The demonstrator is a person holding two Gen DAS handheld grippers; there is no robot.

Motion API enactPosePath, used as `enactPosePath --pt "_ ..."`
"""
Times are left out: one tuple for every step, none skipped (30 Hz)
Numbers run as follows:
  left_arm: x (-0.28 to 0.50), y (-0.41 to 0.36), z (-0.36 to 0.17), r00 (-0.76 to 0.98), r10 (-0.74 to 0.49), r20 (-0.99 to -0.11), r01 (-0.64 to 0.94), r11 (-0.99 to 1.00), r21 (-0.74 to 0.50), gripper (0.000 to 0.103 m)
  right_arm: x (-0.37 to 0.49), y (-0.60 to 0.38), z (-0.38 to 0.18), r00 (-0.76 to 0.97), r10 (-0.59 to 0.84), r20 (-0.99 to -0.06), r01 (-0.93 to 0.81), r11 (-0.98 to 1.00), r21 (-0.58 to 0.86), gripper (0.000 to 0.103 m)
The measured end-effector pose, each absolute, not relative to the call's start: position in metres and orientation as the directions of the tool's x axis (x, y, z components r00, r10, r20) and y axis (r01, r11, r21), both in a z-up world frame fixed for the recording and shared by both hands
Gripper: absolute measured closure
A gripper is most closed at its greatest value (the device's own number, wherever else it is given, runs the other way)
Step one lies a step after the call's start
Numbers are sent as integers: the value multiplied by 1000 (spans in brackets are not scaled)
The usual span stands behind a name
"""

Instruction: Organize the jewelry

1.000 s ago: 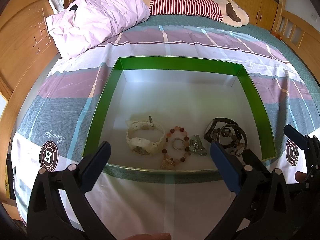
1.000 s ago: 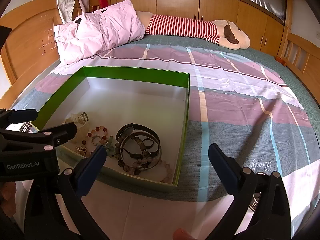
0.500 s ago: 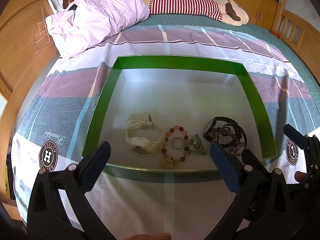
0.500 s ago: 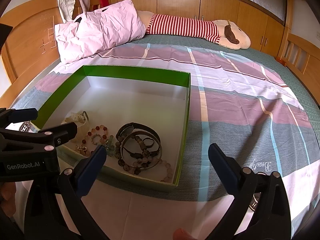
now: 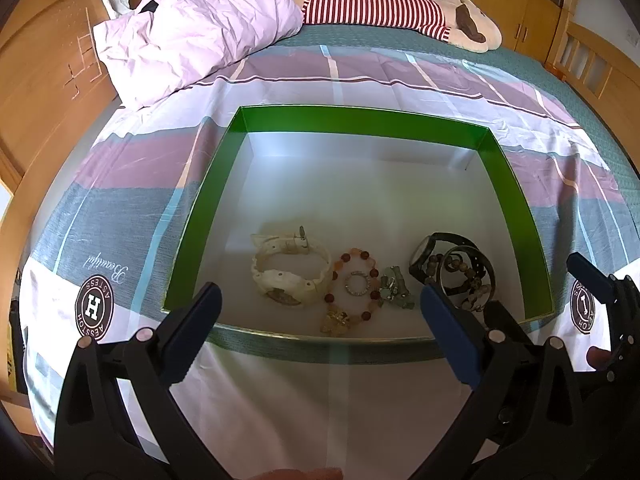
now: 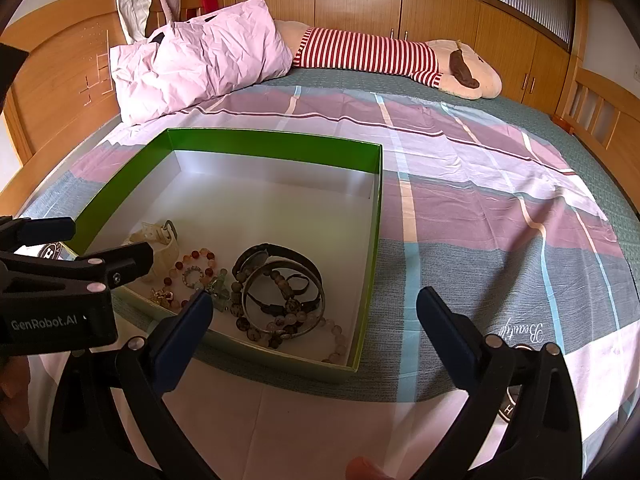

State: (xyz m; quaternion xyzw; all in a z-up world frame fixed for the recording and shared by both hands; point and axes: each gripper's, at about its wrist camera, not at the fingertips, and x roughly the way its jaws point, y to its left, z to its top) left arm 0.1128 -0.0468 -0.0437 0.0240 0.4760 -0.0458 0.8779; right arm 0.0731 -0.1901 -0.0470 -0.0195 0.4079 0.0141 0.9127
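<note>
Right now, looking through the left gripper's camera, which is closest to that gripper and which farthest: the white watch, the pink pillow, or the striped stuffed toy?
1. White watch: nearest, in the green box just ahead of the open left gripper.
2. Pink pillow: farther, up the bed on the left.
3. Striped stuffed toy: farthest, along the back behind the pillow.

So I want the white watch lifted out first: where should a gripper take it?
Grip the white watch across the far strap arc near the buckle, coming from above: it lies as a raised open loop, clear of the bead bracelet.
</note>
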Motion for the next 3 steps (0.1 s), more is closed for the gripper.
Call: enactPosePath --pt "113 -47 -44 541 -56 -839 103 995 0 2 73 -190 -47 667 10 -745 -42 999 -24 1" --pt "113 -47 -44 540 -55 -840 105 994 2 2 73 -190 -47 667 10 -745 -42 999 -25 1" --pt "112 -48 -44 540 -55 -840 107 994 3 2 73 -190 -47 667 10 -745 -42 999 -25 1"
